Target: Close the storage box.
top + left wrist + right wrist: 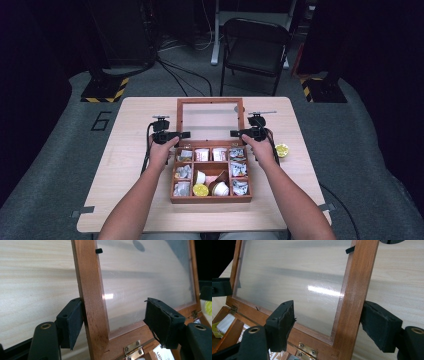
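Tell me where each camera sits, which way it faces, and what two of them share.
High view: above the person's side, facing forward and down on the table; both forearms, left gripper, right gripper.
Left gripper view: rides the left gripper, jaws astride the lid frame's side rail.
Right gripper view: rides the right gripper, astride the opposite rail.
Both gripper views share the lid's clear pane.

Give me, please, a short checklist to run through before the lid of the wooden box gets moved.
1. Left gripper straddles the lid's side rail: ok.
2. Right gripper straddles the opposite rail: ok.
3. Jaws clamped on the rails: not ok, both stand open, each with one pad near the wood.
4. Lid fully open, lying back: ok.
5. Contents sit below the box rim: cannot tell.
6. Yellow item on the table lies clear of the box: ok.
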`<state>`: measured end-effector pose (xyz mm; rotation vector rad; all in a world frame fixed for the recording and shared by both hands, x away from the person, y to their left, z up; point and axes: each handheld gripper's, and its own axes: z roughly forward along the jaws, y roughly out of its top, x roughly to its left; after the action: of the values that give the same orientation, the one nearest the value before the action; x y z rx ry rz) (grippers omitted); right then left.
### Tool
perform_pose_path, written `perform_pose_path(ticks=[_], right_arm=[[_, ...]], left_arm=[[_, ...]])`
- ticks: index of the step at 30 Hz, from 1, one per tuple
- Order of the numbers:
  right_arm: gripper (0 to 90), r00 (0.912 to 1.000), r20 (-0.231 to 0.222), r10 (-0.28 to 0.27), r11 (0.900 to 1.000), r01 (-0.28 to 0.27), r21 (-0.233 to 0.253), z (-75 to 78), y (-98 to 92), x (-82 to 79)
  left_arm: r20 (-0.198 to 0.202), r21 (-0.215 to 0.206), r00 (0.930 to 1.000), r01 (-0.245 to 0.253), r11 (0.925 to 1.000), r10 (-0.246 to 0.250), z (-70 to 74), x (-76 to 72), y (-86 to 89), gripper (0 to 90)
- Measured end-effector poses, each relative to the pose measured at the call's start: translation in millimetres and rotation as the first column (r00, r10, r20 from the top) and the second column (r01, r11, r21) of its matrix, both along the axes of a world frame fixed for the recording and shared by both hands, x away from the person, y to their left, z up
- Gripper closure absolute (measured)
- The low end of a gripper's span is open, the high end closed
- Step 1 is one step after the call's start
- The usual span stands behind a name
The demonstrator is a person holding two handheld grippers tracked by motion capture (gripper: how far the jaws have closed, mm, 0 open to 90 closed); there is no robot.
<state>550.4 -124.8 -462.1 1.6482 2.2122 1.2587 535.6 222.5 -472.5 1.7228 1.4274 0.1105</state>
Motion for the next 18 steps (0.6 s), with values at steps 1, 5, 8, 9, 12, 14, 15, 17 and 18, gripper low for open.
perform_pose_path(ticks=[1, 5, 8, 9, 12, 14, 15, 17, 18], right_arm=[[27.2, 1.0, 0.001, 0.0, 1.0, 0.0, 0.0, 2.2, 0.2, -1.6], [27.2, 0.9998, 0.02, 0.007, 1.0, -0.006, -0.005, 5.4, -0.2, -3.8], [27.1, 0.9997, 0.025, 0.007, 1.0, -0.007, -0.003, 7.7, -0.4, -5.7], [27.1, 0.9997, 0.025, 0.007, 1.0, -0.007, -0.003, 7.7, -0.4, -5.7], [27.1, 0.9997, 0.025, 0.006, 1.0, -0.006, 0.0, 11.7, -0.6, -8.8], [27.2, 0.9993, 0.034, 0.013, 1.0, -0.013, -0.003, 16.5, -1.2, -12.9], [27.2, 0.9993, 0.034, 0.013, 1.0, -0.013, -0.003, 16.5, -1.2, -12.9], [27.1, 0.9988, 0.043, 0.024, 1.0, -0.024, -0.007, 21.0, -1.6, -17.0], [27.1, 0.9983, 0.05, 0.03, 0.999, -0.03, -0.011, 22.6, -1.7, -18.4]], left_arm=[[0.01, 0.045, 0.9999, 0.011, 0.9989, -0.011, 4.3, -0.7, -2.7, 31.3], [0.009, 0.03, 0.9999, 0.005, 0.9995, -0.005, 6.4, -2.3, -2.5, 31.6], [0.02, 0.028, 0.9998, 0.007, 0.9996, -0.007, 8.8, -3.8, -2.1, 31.6], [0.02, 0.028, 0.9998, 0.007, 0.9996, -0.007, 8.8, -3.8, -2.1, 31.6], [0.033, 0.016, 0.9993, 0.017, 0.9997, -0.017, 12.2, -5.7, 0.3, 31.6], [0.043, 0.008, 0.9987, 0.028, 0.9996, -0.028, 15.9, -8.6, 2.0, 31.7], [0.043, 0.008, 0.9987, 0.028, 0.9996, -0.028, 15.9, -8.6, 2.0, 31.7], [0.06, 0.005, 0.9977, 0.032, 0.9995, -0.032, 20.3, -12.4, 2.0, 31.7], [0.068, 0.013, 0.9968, 0.041, 0.9991, -0.042, 21.8, -13.5, 2.5, 31.7]])
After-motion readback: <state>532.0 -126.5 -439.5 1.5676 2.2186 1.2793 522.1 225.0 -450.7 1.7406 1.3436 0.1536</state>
